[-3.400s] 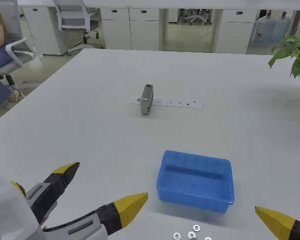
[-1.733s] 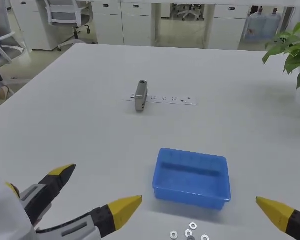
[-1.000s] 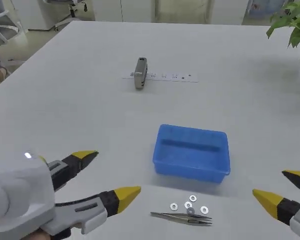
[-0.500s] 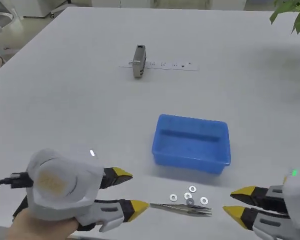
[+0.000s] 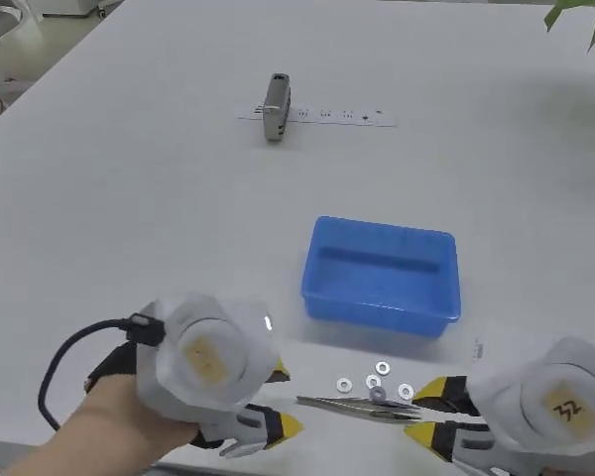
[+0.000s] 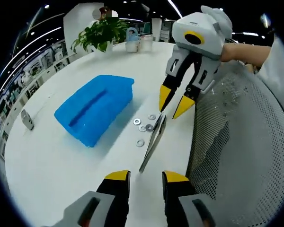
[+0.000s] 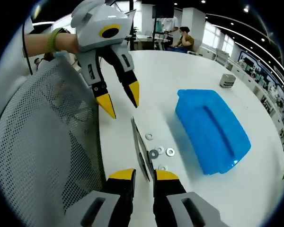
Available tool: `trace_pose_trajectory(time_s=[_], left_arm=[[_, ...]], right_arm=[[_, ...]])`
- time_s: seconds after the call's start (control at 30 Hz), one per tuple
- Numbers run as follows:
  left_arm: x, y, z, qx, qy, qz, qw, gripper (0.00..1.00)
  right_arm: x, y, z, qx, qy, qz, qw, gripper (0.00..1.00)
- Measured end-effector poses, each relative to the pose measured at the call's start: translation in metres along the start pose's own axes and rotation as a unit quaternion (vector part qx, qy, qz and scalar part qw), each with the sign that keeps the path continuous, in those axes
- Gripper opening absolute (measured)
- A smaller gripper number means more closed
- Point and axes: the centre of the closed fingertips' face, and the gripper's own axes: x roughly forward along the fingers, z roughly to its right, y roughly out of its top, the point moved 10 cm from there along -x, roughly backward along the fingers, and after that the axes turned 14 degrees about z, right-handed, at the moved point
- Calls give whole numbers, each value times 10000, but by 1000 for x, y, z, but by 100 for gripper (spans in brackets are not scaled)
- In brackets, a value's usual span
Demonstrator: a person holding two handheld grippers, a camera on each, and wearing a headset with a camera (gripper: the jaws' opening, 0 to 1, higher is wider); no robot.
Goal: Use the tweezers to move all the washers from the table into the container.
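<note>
Metal tweezers [image 5: 357, 407] lie flat on the white table, just in front of the blue container [image 5: 382, 273]. Several small washers [image 5: 375, 382] are scattered between the tweezers and the container. My left gripper [image 5: 283, 400] is open, with its tips just short of the tweezers' left end [image 6: 151, 142]. My right gripper [image 5: 426, 412] is open too, and the tweezers' right end [image 7: 141, 151] reaches in between its yellow tips. From the left gripper view I see the washers [image 6: 143, 126], the container [image 6: 94, 109] and the right gripper [image 6: 177, 100]. The right gripper view shows the washers [image 7: 160, 150], the container [image 7: 213, 127] and the left gripper [image 7: 119, 101].
A white power strip [image 5: 327, 116] with a grey adaptor [image 5: 276, 94] lies farther back on the table. A mesh chair back [image 6: 236, 142] [image 7: 47, 142] stands at the table's near edge beside both grippers. A potted plant [image 6: 102, 33] sits at the far end.
The headset has tilted down, bringing tweezers and washers into sight. Both grippers came inward to the tweezers' two ends, and their jaws have narrowed.
</note>
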Motion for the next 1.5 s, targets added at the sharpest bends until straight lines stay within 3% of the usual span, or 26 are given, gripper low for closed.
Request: trace_pose_trajectory(time_s=[0.3, 0.5, 0.73, 1.0, 1.27, 1.5], left_arm=[[16, 1, -7, 446, -266, -374, 9979, 12], [20, 4, -11, 595, -401, -381, 9967, 5], [22, 6, -10, 803, -574, -364, 9944, 0], [-2, 25, -5, 858, -667, -14, 9941, 0], [-29, 53, -1, 878, -688, 486, 9926, 0], [-35, 69, 5, 952, -724, 574, 9912, 0]], right_arm=[[15, 1, 7, -199, 246, -181, 9993, 10], [19, -2, 8, -319, 406, -323, 9981, 10], [20, -2, 9, -369, 496, -258, 9978, 8], [17, -1, 7, -483, 555, -168, 9971, 7], [15, 6, 4, -448, 581, 194, 9971, 6], [21, 11, 1, -459, 612, 389, 9963, 7]])
